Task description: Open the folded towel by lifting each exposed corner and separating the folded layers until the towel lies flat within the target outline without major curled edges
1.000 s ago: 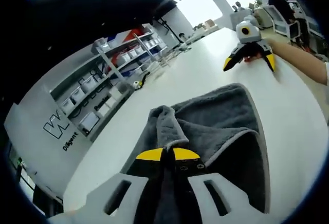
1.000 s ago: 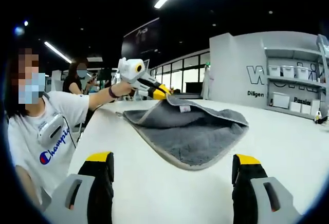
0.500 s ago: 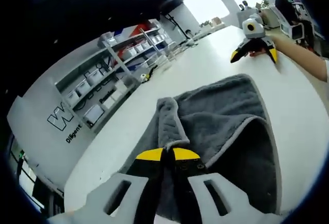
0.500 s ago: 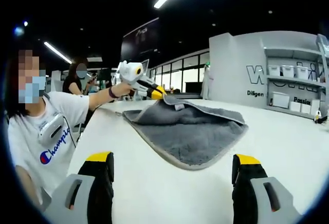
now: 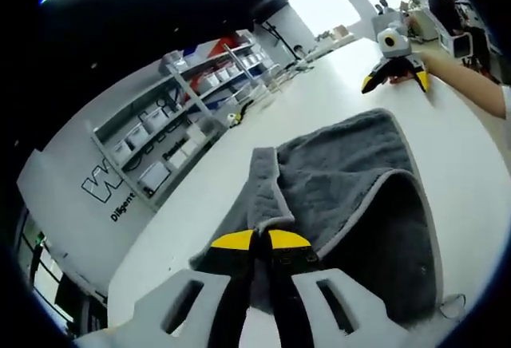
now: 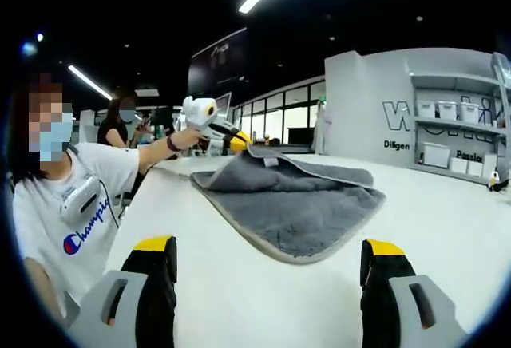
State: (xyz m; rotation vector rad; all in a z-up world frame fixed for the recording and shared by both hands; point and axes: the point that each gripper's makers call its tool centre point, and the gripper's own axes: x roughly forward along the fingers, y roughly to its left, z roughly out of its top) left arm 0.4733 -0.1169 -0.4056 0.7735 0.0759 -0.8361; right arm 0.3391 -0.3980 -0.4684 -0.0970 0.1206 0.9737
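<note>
— What's the left gripper (image 5: 260,240) doing, seen from its own view?

— Its yellow-tipped jaws are pinched together on a raised fold of the grey towel (image 5: 351,180). The towel lies on the white table (image 5: 319,85), and the right gripper (image 5: 393,67) rests on the table beyond the towel's far edge.

— And from the right gripper view?

— The right gripper (image 6: 267,264) sits low over the table (image 6: 447,228), jaws wide apart with nothing between them. The towel (image 6: 291,204) lies ahead of them. At the towel's far corner, the left gripper (image 6: 231,142) lifts the top layer, held by a person (image 6: 72,204) in a white T-shirt left of the towel.
</note>
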